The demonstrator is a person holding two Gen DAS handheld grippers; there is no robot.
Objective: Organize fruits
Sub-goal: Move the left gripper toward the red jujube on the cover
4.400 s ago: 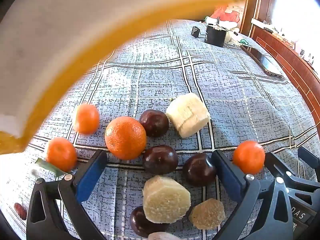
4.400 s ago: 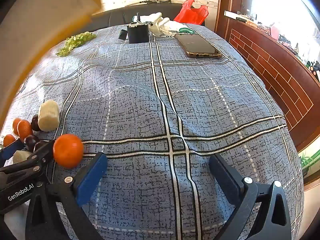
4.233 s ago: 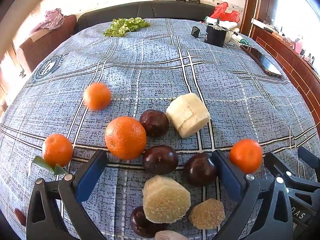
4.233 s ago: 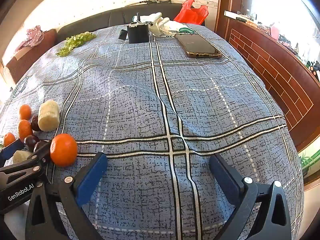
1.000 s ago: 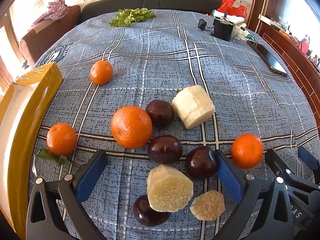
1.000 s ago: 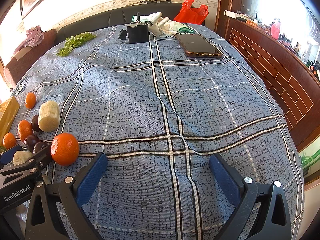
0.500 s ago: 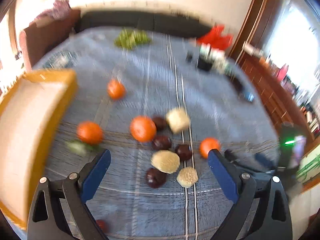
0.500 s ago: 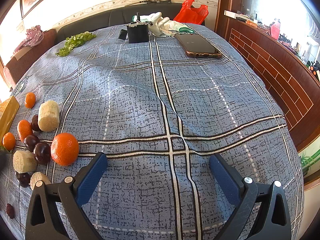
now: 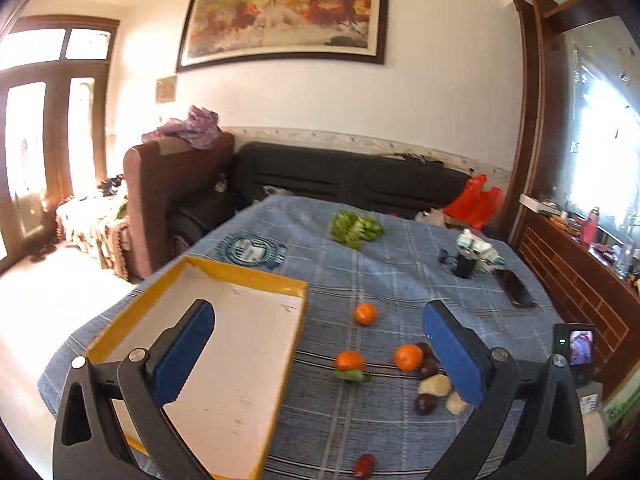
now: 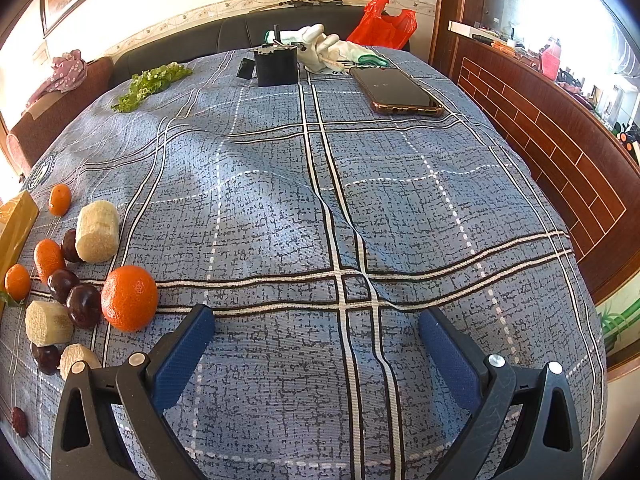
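Fruit lies loose on the blue checked tablecloth (image 10: 320, 208): several oranges (image 9: 408, 357), dark plums (image 10: 83, 305) and pale banana chunks (image 10: 97, 231), with a big orange (image 10: 129, 298) nearest the right gripper. A yellow-rimmed white tray (image 9: 224, 344) lies to their left; its corner shows in the right wrist view (image 10: 16, 220). My left gripper (image 9: 318, 344) is open and empty, held high above the table over the tray's right edge. My right gripper (image 10: 316, 344) is open and empty, low over bare cloth to the right of the fruit.
A phone (image 10: 396, 90), a black box (image 10: 276, 65), white gloves (image 10: 324, 50) and green leaves (image 10: 150, 82) lie at the table's far end. A small red date (image 9: 364, 465) lies near the front edge. A wooden cabinet (image 10: 560, 140) runs along the right, sofas behind.
My left gripper has risen and pulled back from just above the fruit to a high view of the whole table. The tray has come to rest left of the fruit. My right gripper stayed still.
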